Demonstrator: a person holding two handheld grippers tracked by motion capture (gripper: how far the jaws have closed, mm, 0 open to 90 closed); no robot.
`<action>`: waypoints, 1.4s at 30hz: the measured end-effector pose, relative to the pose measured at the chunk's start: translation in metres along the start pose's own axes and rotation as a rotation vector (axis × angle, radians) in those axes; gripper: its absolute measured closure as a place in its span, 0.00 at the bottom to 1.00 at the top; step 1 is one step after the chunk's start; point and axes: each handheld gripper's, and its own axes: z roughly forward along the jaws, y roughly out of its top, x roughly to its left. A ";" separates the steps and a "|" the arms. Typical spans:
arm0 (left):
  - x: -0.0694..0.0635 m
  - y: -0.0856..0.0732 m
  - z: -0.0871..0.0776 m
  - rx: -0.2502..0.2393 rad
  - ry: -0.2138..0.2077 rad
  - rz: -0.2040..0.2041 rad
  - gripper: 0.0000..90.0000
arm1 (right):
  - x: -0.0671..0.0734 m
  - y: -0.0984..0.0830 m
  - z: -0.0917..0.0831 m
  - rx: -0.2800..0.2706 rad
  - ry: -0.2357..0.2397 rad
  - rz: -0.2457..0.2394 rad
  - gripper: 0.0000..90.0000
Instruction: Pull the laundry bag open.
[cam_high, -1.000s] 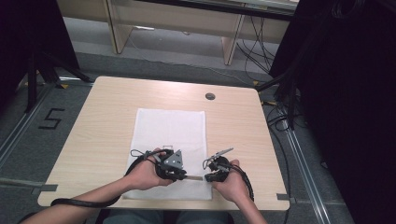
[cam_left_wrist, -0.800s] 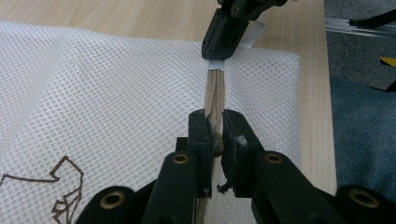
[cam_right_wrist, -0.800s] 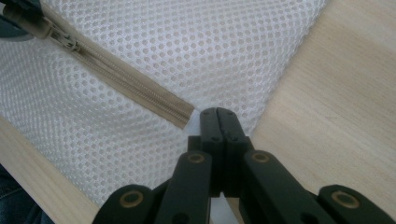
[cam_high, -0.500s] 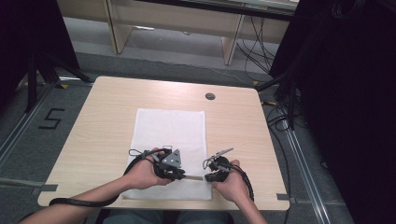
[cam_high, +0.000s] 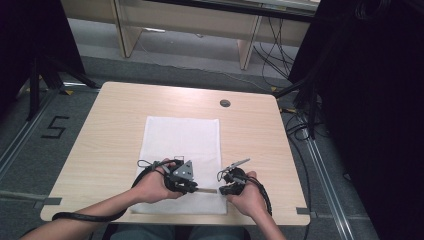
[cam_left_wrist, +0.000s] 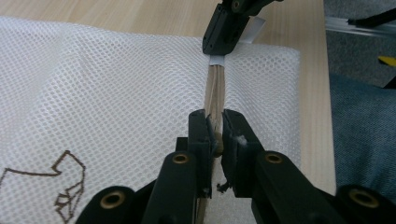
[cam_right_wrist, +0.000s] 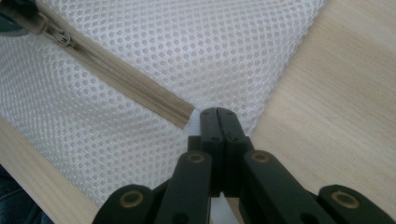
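White mesh bag (cam_high: 182, 145) on tabletop (cam_high: 110, 125): left hand-held gripper (cam_left_wrist: 214, 135) clamps zipper (cam_left_wrist: 215, 88); right hand-held gripper (cam_right_wrist: 218, 116) clenched on bag corner. Risk: weak corner grip, mesh bunches, slider jams.

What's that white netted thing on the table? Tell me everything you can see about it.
It is a white mesh bag, flat and rectangular, lying near the front of the wooden table. The fabric looks like soft netting full of small round holes. A beige zipper runs along its near edge, and a brown outline design is stitched on it. The left claw is shut on the zipper, while the right claw pinches the bag's fabric just past the zipper's end.
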 end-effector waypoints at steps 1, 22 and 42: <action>0.000 -0.001 0.000 -0.002 -0.004 -0.017 0.91 | 0.000 0.000 0.000 0.000 0.000 0.003 1.00; 0.001 -0.005 -0.007 0.008 -0.001 -0.007 0.91 | 0.000 0.000 0.000 0.000 0.001 0.003 1.00; 0.002 -0.008 -0.011 0.025 0.000 0.010 0.91 | 0.000 0.000 0.000 0.000 0.000 0.002 1.00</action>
